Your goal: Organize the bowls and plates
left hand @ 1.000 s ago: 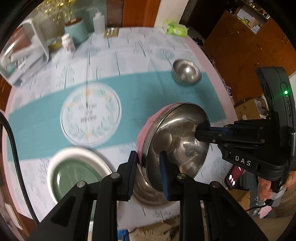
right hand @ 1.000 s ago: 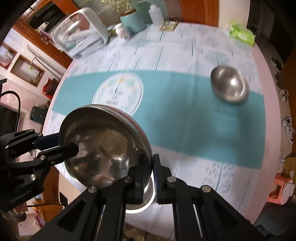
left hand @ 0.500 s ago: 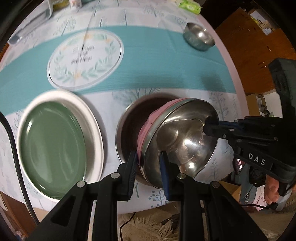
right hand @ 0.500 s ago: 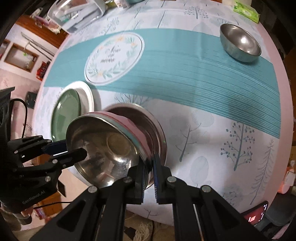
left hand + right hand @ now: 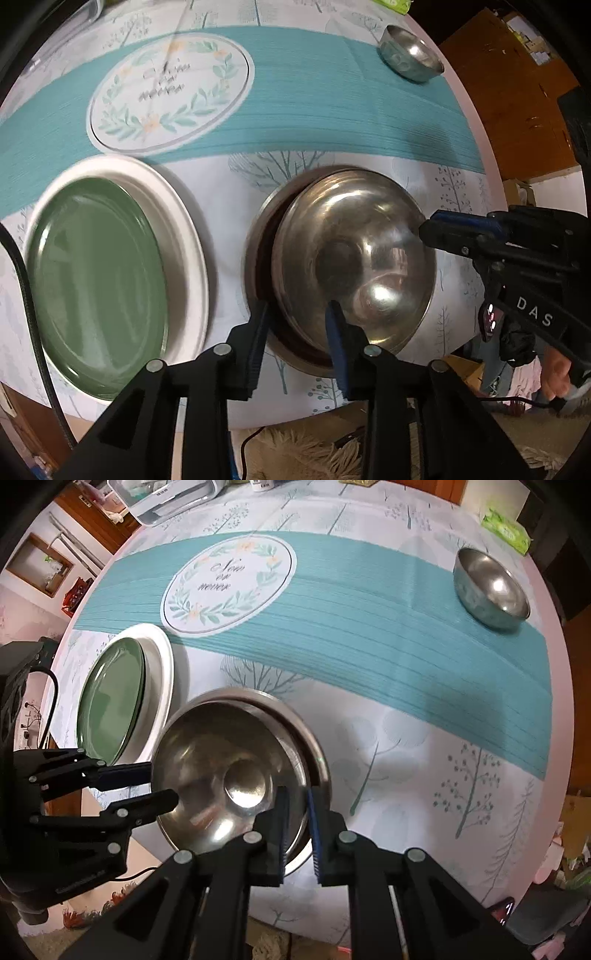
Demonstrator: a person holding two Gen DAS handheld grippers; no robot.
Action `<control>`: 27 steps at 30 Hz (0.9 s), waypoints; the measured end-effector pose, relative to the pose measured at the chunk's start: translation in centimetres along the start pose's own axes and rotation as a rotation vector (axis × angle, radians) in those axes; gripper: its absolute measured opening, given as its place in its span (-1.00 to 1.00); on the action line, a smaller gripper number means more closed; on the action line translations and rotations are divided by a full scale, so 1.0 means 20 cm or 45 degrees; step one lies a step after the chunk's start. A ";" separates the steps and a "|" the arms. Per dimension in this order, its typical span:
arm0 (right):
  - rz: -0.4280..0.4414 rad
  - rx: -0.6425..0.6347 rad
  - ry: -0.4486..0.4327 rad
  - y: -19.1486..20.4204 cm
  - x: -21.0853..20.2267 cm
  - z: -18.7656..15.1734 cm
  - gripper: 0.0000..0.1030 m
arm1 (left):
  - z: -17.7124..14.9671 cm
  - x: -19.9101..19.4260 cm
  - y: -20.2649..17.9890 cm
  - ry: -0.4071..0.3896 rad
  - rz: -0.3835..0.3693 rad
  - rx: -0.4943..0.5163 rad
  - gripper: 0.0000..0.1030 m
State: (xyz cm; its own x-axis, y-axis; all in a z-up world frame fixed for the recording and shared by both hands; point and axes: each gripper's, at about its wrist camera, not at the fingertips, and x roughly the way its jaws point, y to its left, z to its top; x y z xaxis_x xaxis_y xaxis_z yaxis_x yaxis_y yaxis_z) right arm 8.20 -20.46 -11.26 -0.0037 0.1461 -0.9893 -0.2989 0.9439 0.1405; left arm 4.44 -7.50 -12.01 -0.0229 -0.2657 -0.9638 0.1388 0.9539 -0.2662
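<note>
**Steel bowl set into the larger bowl at the table's near edge**

At the far left of the right wrist view, a wood-framed opening [image 5: 37, 565] gives onto a pale room beyond the round table [image 5: 491, 834]. The table wears a white cloth printed with grey-green trees [image 5: 465, 775], crossed by a broad teal band [image 5: 369, 627]. A clear plastic container [image 5: 166, 498] stands at the table's far edge.

On the near left a green plate [image 5: 96, 284] lies inside a wider white plate [image 5: 184, 236]. Just beyond them, on the teal band, a round medallion with a leaf wreath and script [image 5: 170, 88] is printed into the cloth.

Right of the plates sits a large steel bowl [image 5: 255, 236], and nested in it, tilted a little, a pink-sided steel bowl [image 5: 354, 258] whose shiny inside faces up. The left gripper [image 5: 295, 332] straddles the near rim of the nested bowl; its jaws are opening, and the rim stands between them with clear gaps to the pads. The right gripper [image 5: 297, 823] straddles the opposite rim; its jaws are opening too, only narrowly parted, and whether the pads yet clear the metal cannot be told.

Farther right, well apart on the teal band, a small steel bowl [image 5: 491, 590] stands alone. A green packet [image 5: 506, 528] lies at the far right edge. Past the table are brown wooden cabinets [image 5: 517, 92], and a shaggy beige rug [image 5: 306, 454] covers the floor below.
</note>
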 end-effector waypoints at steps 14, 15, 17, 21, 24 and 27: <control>0.041 -0.003 -0.066 -0.03 -0.05 0.03 -0.75 | 0.23 -0.25 -0.02 -0.162 0.010 0.051 -0.12; 0.052 0.006 -0.067 -0.04 -0.05 0.03 -0.75 | 0.26 -0.27 -0.04 -0.178 0.013 0.063 -0.12; 0.071 0.022 -0.083 -0.06 -0.07 0.04 -0.75 | 0.31 -0.29 -0.08 -0.209 0.014 0.083 -0.11; 0.104 0.066 -0.125 -0.14 -0.11 0.05 -0.71 | 0.42 -0.33 -0.16 -0.270 -0.007 0.104 0.03; 0.103 0.122 -0.162 -0.22 -0.15 0.06 -0.54 | 0.52 -0.34 -0.22 -0.291 -0.016 0.116 0.03; 0.112 0.185 -0.210 -0.31 -0.21 0.07 -0.54 | 0.62 -0.36 -0.28 -0.333 -0.031 0.129 0.03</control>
State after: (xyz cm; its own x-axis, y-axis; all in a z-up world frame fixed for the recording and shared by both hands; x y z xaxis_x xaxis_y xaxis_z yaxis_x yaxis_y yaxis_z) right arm 11.46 -26.48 -7.99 0.1355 0.2648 -0.9547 -0.1638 0.9563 0.2420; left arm 16.10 -12.72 -3.40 0.2273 -0.3278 -0.9170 0.2398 0.9315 -0.2735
